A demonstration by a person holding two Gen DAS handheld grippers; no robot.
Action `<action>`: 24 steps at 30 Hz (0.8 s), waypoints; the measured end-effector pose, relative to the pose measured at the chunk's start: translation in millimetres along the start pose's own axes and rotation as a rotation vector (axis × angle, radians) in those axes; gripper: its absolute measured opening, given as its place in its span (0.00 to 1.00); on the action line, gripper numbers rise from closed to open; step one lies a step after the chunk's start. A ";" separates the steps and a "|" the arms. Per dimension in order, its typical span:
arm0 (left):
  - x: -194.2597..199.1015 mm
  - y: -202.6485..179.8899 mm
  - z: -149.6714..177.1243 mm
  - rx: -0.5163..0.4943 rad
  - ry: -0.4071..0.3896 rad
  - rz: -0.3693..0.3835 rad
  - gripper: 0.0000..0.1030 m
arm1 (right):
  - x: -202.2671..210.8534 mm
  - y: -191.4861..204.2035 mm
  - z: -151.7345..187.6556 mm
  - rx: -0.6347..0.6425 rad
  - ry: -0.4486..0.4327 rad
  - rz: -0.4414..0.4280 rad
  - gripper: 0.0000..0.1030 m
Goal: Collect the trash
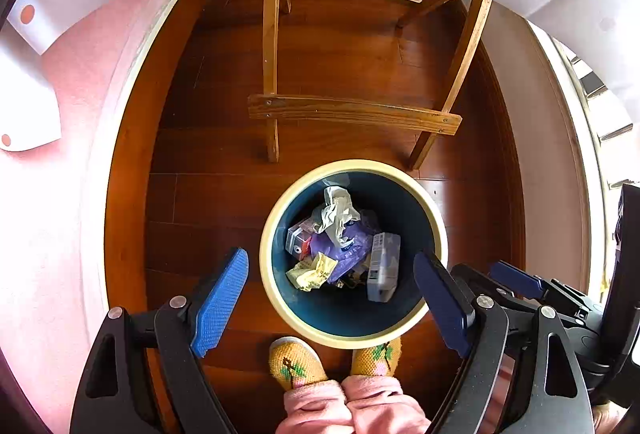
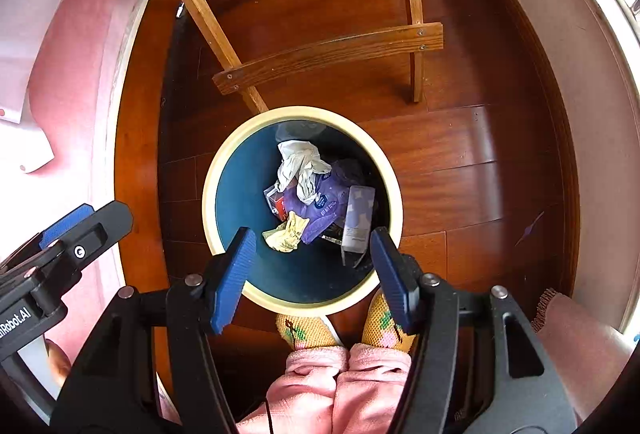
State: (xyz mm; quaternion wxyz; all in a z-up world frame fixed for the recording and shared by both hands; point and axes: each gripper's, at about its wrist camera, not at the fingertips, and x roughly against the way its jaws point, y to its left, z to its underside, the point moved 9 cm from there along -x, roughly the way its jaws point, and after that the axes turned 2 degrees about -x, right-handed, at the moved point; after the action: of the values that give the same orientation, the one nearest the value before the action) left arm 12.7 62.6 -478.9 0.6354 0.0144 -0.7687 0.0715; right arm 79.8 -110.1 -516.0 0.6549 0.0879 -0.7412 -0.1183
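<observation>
A round bin (image 1: pixel 276 286) (image 2: pixel 210 209) with a cream rim and dark blue inside stands on the wooden floor below both grippers. Inside lie a crumpled white tissue (image 1: pixel 338 211) (image 2: pixel 300 165), a purple packet (image 1: pixel 344 254) (image 2: pixel 320 205), a yellow wrapper (image 1: pixel 314 272) (image 2: pixel 286 234), a pale carton (image 1: pixel 384 266) (image 2: pixel 358 218) and a small red-and-clear box (image 1: pixel 298 240) (image 2: pixel 275 202). My left gripper (image 1: pixel 330 298) hangs open above the bin, empty. My right gripper (image 2: pixel 312 270) is also open and empty over the bin's near rim. The right gripper (image 1: pixel 516 280) shows at the left wrist view's right edge.
A wooden chair frame (image 1: pixel 352 111) (image 2: pixel 328 53) stands just beyond the bin. A person's feet in yellow knitted slippers (image 1: pixel 296 362) (image 2: pixel 308 332) and pink trouser legs (image 2: pixel 340 382) touch the bin's near side. Pink wall (image 1: pixel 60 234) at left, window frame (image 1: pixel 600 113) at right.
</observation>
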 end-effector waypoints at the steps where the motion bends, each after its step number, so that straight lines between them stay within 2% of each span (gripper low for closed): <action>1: 4.2 -0.9 -0.8 -0.001 -0.007 -0.001 0.84 | 5.6 0.5 -1.3 0.001 -0.006 0.000 0.55; 12: 74.0 -14.7 -22.6 -0.043 -0.071 -0.017 0.84 | 71.4 17.6 -21.0 0.005 -0.072 0.001 0.56; 20: 155.0 -23.0 -41.5 -0.069 -0.090 -0.057 0.84 | 150.6 39.3 -35.8 0.016 -0.122 0.001 0.56; 24: 201.1 -28.7 -53.7 -0.068 -0.108 -0.044 0.84 | 197.6 52.6 -44.7 0.028 -0.159 0.002 0.56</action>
State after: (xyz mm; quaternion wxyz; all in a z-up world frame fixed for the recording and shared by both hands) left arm 29.6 54.9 -269.7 0.5944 0.0135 -0.8035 0.0304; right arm 100.3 -118.9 -307.8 0.5930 0.0867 -0.7924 -0.1138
